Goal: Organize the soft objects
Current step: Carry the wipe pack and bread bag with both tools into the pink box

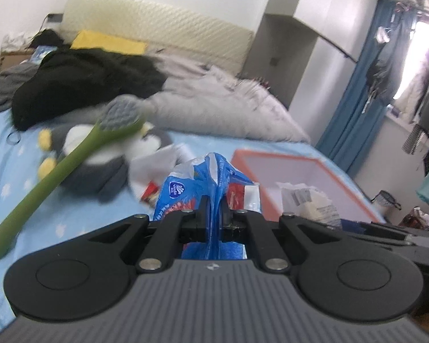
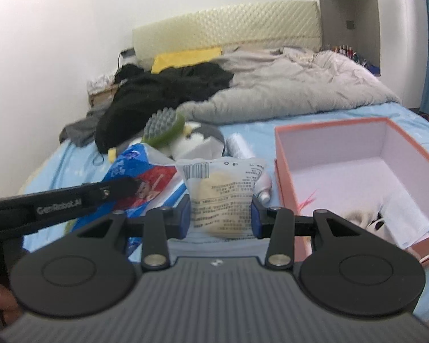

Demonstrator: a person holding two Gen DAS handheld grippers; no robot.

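Glossy crinkled plastic blue packet (image 1: 214, 183)

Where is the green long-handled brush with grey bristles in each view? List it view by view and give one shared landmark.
Left wrist view: the green long-handled brush with grey bristles slants across the left side, its head over the grey plush penguin.
Right wrist view: only the brush head shows, centre-left, above the blue plastic pack.
Shared landmark: the open orange-rimmed box on the blue sheet.

Bed sheet (image 2: 314, 120) showing light blue with white stars; box (image 2: 283, 154) showing orange outside, white inside. Brush (image 1: 43, 183) showing green with grey bristles; packet (image 2: 223, 194) showing white with black print; bag (image 1: 180, 194) showing blue and red.
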